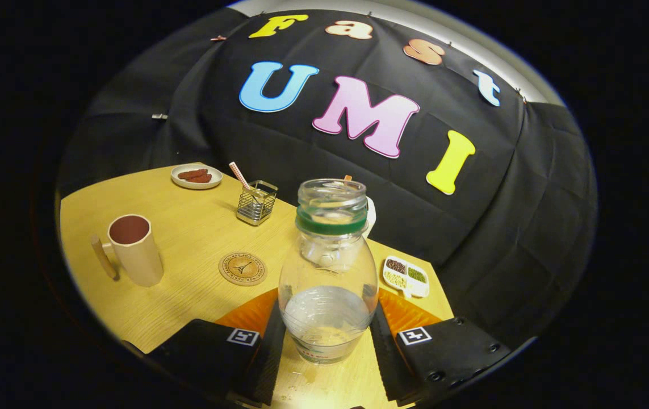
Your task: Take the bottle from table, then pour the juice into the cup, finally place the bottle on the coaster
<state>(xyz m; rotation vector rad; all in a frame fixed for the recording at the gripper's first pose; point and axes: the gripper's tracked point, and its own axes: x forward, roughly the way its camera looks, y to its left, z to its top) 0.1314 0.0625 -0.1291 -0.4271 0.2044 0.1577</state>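
A clear bottle [329, 267] with a green neck ring and no cap stands upright between my fingers, with clear liquid in its lower third. My gripper [327, 318] is shut on its lower body, and both ribbed black fingers [272, 346] press its sides. The bottle's base is at or just above the wooden table [188, 238]; I cannot tell which. A cream cup [134, 250] with a wooden handle stands beyond the fingers to the left. The round cork coaster [242, 268] lies between the cup and the bottle.
A small plate [196, 176] with red food sits at the table's far side. Next to it stands a wire holder [256, 203] with a striped straw. A white divided dish [406, 275] of beans lies right of the bottle, near the table edge. A white object hides behind the bottle.
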